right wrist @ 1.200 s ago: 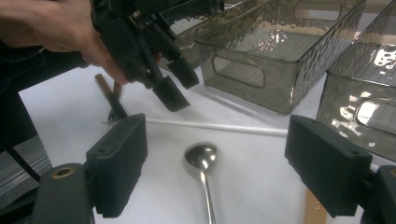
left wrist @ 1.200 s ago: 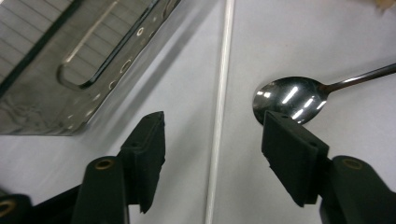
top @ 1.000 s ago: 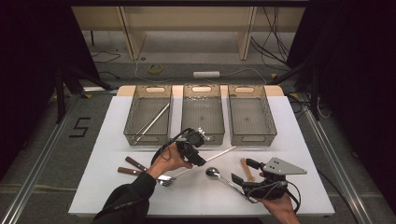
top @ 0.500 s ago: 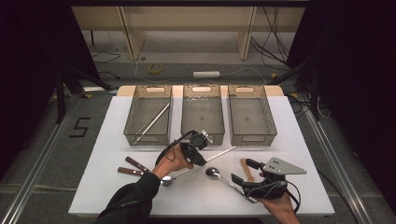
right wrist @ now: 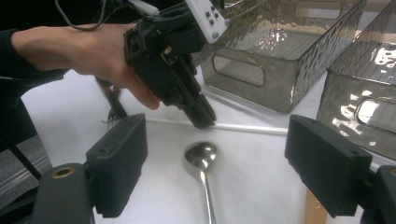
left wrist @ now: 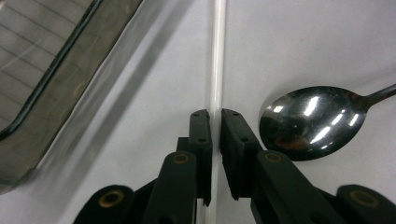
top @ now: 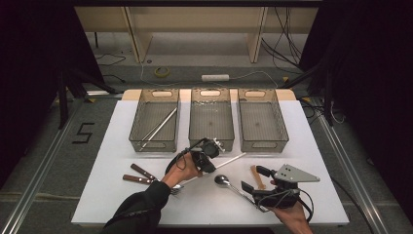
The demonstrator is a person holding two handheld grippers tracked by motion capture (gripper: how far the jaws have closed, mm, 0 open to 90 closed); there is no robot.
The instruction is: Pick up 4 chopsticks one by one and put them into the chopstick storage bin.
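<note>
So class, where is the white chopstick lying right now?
In the high view, the white chopstick lies slantwise on the table in front of the middle bin, beside the spoon, between the left gripper's fingers.

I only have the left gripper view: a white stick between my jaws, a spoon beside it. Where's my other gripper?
Observer: The right gripper is open, low at the table's near right, over the spoon's handle.
Operator: Does any bin hold something?
Observer: The left bin holds long sticks. The middle bin and right bin look empty.
Operator: Where along the stick am I?
Observer: The left gripper's jaws have just been closing, with the stick between them. They hold it about mid-length, and it lies flat on the table.
</note>
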